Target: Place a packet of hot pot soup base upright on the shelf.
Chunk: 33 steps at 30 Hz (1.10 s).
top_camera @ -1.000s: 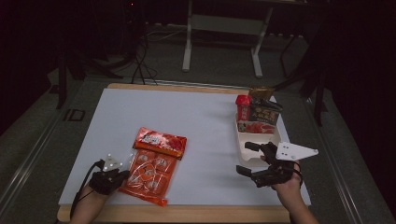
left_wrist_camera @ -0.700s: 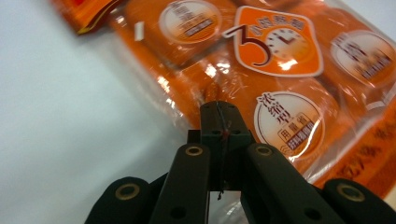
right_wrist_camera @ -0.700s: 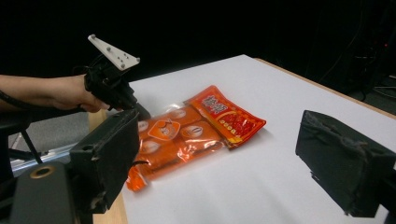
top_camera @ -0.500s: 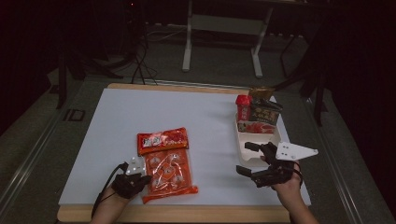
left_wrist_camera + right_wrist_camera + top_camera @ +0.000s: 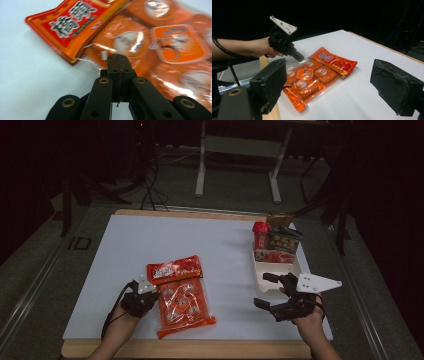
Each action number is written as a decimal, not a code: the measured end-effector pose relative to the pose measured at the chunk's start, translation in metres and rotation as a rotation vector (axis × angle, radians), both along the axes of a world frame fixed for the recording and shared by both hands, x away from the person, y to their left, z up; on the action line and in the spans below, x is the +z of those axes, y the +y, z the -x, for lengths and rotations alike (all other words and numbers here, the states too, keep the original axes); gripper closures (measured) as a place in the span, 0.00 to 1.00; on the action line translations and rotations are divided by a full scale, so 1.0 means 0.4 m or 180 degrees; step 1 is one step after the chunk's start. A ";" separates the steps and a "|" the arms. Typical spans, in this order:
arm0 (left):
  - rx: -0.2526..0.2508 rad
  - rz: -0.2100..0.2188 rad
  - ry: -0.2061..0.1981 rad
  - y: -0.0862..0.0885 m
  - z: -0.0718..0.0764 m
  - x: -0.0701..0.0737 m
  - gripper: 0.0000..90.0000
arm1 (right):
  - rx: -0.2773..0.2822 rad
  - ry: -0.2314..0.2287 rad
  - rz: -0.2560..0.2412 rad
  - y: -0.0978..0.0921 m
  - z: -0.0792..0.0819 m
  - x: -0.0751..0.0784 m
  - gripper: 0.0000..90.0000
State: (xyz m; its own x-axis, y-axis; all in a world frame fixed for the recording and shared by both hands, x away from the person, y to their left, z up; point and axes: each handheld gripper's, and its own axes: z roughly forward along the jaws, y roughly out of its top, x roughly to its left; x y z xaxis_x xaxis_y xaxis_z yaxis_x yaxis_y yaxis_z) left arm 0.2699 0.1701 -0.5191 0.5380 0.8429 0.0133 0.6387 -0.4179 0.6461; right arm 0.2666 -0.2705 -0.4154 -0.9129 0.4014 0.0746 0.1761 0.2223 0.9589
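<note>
At lower left of the high view, the left gripper has its jaws clamped on the edge of the orange snack bag, which lies flat on the tabletop. At lower right, the right gripper waits with jaws apart beside the white tray, so carrying the bag over seems still to do.

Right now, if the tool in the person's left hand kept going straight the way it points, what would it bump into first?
The left tool is shut, its tips at the clear edge of the big orange snack bag. Going straight on, it would likely slide over that bag first; the smaller red packet lies off to one side.
</note>
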 end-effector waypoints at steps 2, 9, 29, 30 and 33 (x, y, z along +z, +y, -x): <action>0.0007 -0.0024 0.0021 -0.002 -0.005 -0.008 1.00 | -0.0003 0.0001 0.0002 -0.001 0.000 0.000 0.15; -0.0031 0.0131 -0.0005 -0.014 -0.023 -0.011 1.00 | 0.0012 0.0018 0.0011 0.003 -0.002 -0.002 0.15; -0.0429 0.0128 0.0015 -0.154 -0.061 -0.006 1.00 | 0.0046 0.0016 -0.0004 0.005 -0.002 -0.003 0.16; -0.0436 0.0131 0.0023 -0.159 -0.063 -0.006 1.00 | 0.0061 0.0017 -0.0027 0.004 -0.002 -0.004 0.16; -0.0453 0.0135 0.0023 -0.180 -0.064 -0.006 1.00 | 0.0072 0.0022 -0.0063 0.003 -0.003 -0.003 0.16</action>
State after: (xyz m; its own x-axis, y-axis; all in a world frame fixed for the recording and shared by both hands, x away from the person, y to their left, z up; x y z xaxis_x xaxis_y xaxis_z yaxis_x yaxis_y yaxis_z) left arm 0.2955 0.0982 -0.5214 0.6519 0.7579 -0.0250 0.5798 -0.4769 0.6606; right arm 0.2676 -0.2691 -0.4164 -0.9211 0.3791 0.0886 0.1779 0.2073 0.9620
